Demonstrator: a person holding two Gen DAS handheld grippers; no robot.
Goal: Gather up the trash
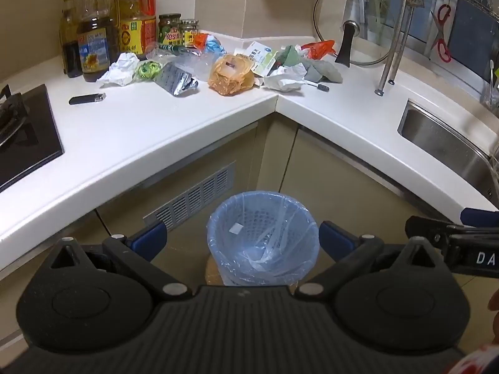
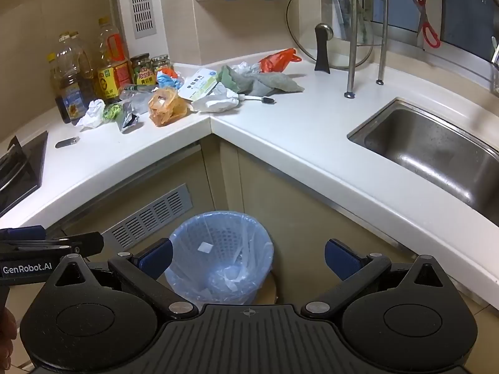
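Looking along the left wrist camera, the left gripper hung with its blue-padded tongs spread wide apart and nothing between them, above a blue plastic mesh waste bin lined with a thin clear bag that stood on the floor in the cabinet corner at 6 o'clock. Across the white L-shaped countertop, from 11 to 1 o'clock, lay the trash: a crumpled white paper ball, a green wrapper, a silver foil pouch, an orange plastic bag, a white-and-green cardboard box, a crumpled white tissue, a grey-green cloth and a red plastic bag. A small black lighter lay apart at 10 o'clock. Part of the right gripper showed at 3 o'clock.

From the right wrist camera, the right gripper likewise stood with its tongs fully apart and empty, over the same waste bin at 6 o'clock. The trash sat at 11 to 12 o'clock, with the orange bag, the cardboard box and the tissue near the counter's inner corner. A stainless steel sink lay at 3 o'clock.
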